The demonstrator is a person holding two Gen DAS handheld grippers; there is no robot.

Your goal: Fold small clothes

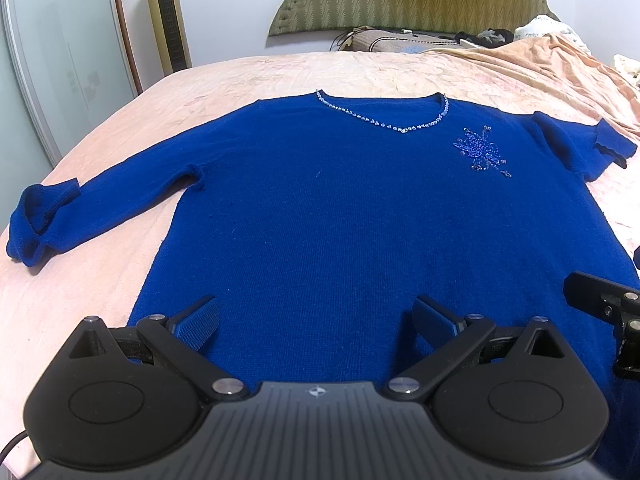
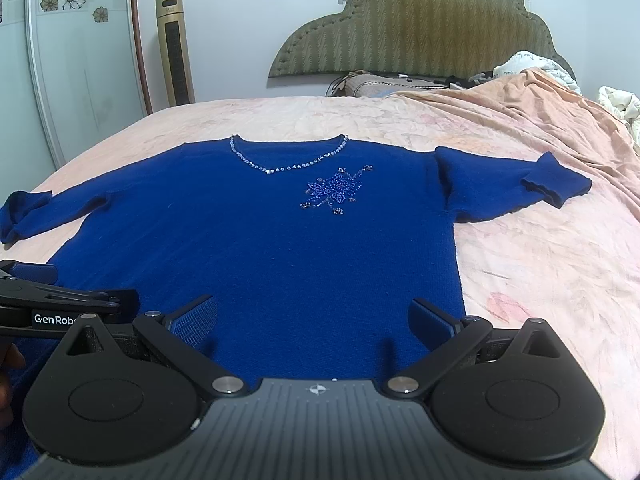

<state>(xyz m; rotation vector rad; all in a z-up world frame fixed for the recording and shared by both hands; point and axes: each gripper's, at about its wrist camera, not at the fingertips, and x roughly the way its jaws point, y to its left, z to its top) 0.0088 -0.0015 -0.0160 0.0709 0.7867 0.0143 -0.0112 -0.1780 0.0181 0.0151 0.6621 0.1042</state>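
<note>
Two tongs: both hover over the sweater's hem end, side by side.
Sweater: royal-blue knitted sweater [image 1: 360, 208] with a beaded neckline, lying flat and face up on the bed, neck toward the headboard.
Bed: pink crumpled bedsheet [image 1: 132, 264] under the sweater on all sides.
Left tongs [image 1: 316, 320]: released, blue-padded fingers spread wide above the sweater's lower left part, gripping nothing.
Right tongs [image 2: 314, 318]: released, fingers spread above the sweater's lower right part, near its side edge, gripping nothing.
Sleeves: left sleeve [image 1: 44, 220] stretched out from the sweater, cuff rumpled and turned back; right sleeve [image 2: 512, 188] spread outward, cuff folded up.
Beaded motif [image 2: 334, 194]: blue sequined flower just below the sweater's neckline, on its right chest side.
Headboard [image 2: 416, 28]: olive padded, beyond the sweater's neck.
Tower fan [image 2: 175, 48]: gold, standing left of the headboard.
</note>
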